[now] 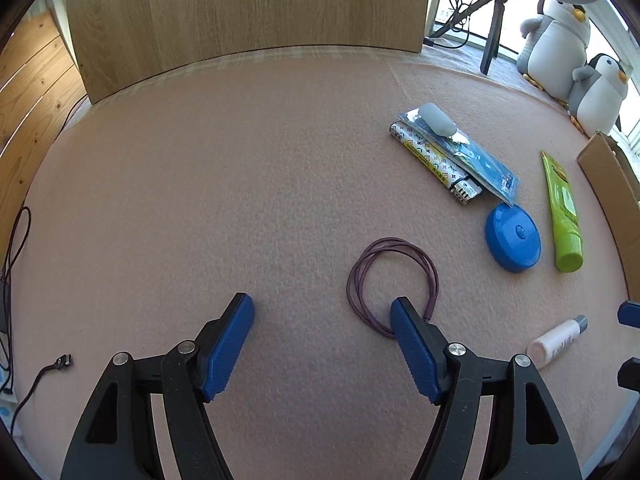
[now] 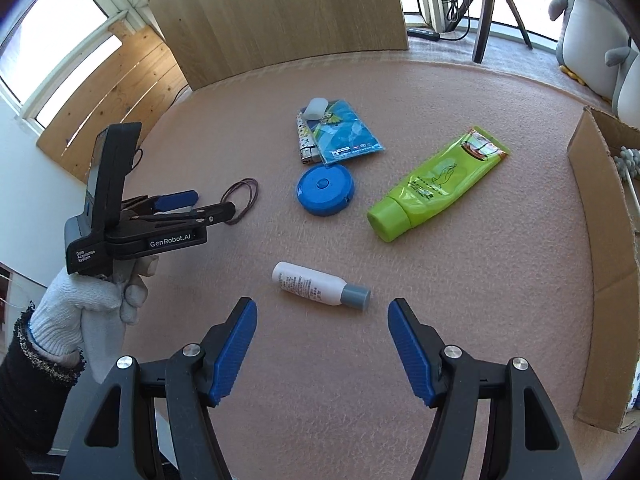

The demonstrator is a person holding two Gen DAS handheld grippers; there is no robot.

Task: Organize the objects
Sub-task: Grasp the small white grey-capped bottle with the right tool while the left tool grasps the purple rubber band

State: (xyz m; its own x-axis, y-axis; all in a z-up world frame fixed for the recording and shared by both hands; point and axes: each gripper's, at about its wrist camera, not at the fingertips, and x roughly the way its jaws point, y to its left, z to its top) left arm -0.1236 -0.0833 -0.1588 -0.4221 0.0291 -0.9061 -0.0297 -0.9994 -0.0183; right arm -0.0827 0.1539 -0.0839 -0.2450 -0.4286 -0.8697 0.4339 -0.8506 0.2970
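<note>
Left gripper [image 1: 322,312]: jaws wide apart, empty; the coiled purple cord [image 1: 392,276] lies just ahead, its near edge touching the right finger.
Right gripper [image 2: 322,318]: spread open, holding nothing.
White bottle [image 2: 320,289]: lies directly ahead between the fingertips, long axis crosswise, grey cap to the right.
Cardboard box [image 2: 596,248]: stands at the right edge of the mat.
Nearer hand: likely the right one for the white bottle.
</note>
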